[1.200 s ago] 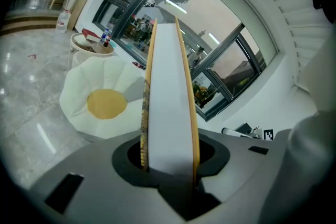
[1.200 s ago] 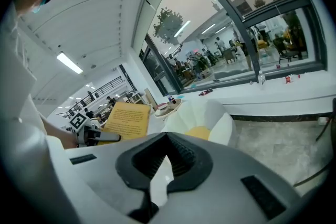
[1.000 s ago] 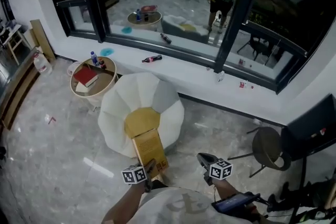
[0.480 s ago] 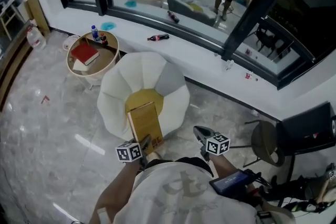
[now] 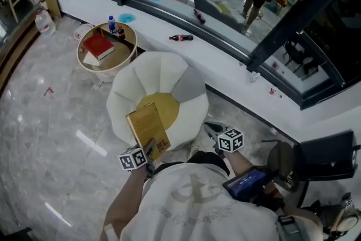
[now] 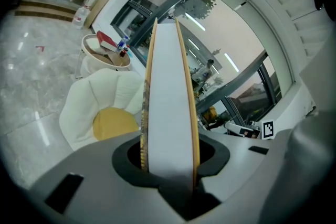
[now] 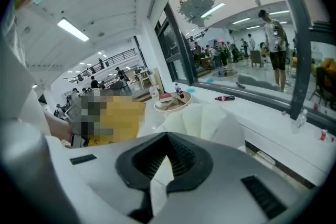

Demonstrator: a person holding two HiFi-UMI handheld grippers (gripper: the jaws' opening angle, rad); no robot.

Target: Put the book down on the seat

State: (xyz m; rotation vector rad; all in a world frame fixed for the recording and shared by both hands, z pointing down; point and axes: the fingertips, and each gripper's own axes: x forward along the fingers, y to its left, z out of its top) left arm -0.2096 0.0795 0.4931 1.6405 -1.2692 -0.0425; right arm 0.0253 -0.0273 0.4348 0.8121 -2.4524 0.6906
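The book [image 5: 148, 130], tan-covered, is clamped by its lower end in the left gripper [image 5: 150, 150]. In the left gripper view both pads press against its covers and the white page block stands straight up between them. From the head view it slants up and away from that gripper. Its lower end hangs over the near edge of the seat [image 5: 141, 79], and its far end reaches over the near part of the yellow cushion [image 5: 168, 105] at the seat's middle. Whether the book touches the cushion is hard to judge from above; it looks to be held just clear of it.

The seat is a white, petal-shaped chair on the marbled floor [image 5: 51, 121], with one grey petal at its far right side. The right gripper [image 5: 210, 128] hovers just off the seat's near right edge. Its jaws stand a little apart with nothing between them, only the white chair showing through the gap.

Past the seat's far left edge stands a round side table [image 5: 127, 55]. A red book [image 5: 98, 46] lies on it towards the left, with two small bottles [image 5: 115, 27] at its far edge. Behind the seat a white window ledge [image 5: 225, 70] runs along the glass, and a cola bottle [image 5: 181, 38] lies on it. A dark chair [image 5: 330, 150] stands well apart at the right.
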